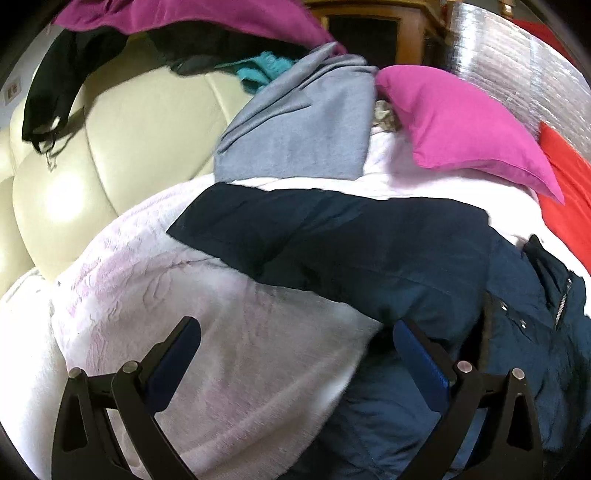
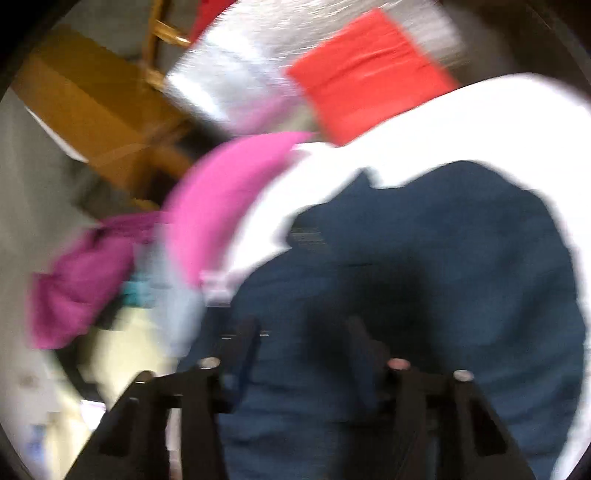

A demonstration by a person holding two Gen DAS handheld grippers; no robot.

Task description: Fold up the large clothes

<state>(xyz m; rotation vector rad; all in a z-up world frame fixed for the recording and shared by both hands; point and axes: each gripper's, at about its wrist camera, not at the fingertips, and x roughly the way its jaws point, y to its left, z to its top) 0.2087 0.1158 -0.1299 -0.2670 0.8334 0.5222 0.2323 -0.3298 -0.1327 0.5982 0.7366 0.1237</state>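
A navy padded jacket lies spread on a white blanket, one sleeve stretched to the left and its zip and snaps at the right. My left gripper hangs open just above it. Its left finger is over the blanket, its right finger over the jacket's edge, and nothing is pinched. The right wrist view is badly blurred. There my right gripper sits low over the jacket with its fingers partly apart. I cannot make out whether fabric is caught between them.
A pink pillow and a grey garment lie beyond the jacket. Red cloth is at the right, against a silvery sheet. Magenta, black and teal clothes drape over cream padded upholstery. Wooden furniture stands behind.
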